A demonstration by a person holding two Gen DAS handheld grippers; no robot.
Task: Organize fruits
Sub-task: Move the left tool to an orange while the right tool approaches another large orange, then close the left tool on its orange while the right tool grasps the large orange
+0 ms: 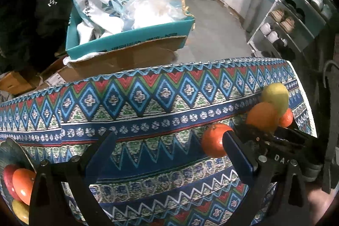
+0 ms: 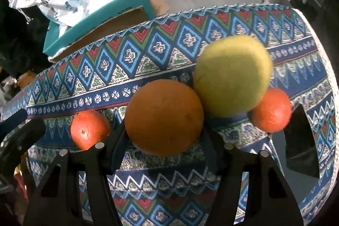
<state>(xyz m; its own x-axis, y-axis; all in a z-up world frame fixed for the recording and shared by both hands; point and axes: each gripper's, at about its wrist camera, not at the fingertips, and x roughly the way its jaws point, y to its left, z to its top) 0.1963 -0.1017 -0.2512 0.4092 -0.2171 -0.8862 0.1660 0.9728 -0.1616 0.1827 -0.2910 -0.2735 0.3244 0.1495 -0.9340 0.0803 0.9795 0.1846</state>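
Observation:
On the patterned tablecloth (image 2: 148, 52) lie a large orange (image 2: 163, 118), a yellow-green fruit (image 2: 231, 75) touching it behind, and two small mandarins, one to the left (image 2: 89, 129) and one to the right (image 2: 272, 110). My right gripper (image 2: 165, 135) has its fingers against both sides of the large orange. My left gripper (image 1: 169, 141) stands open over bare cloth, with the left mandarin (image 1: 214, 140) just outside its right finger. A plate (image 1: 12, 147) at the lower left of the left wrist view holds a red apple (image 1: 7, 177), an orange (image 1: 23, 183) and a yellow fruit (image 1: 20, 211).
Beyond the table's far edge stands a teal box (image 1: 131, 37) with a rice sack and plastic bags on cardboard boxes. A shoe rack (image 1: 292, 20) stands at the right on the grey floor. A flat black object (image 2: 300, 141) lies on the cloth at the right.

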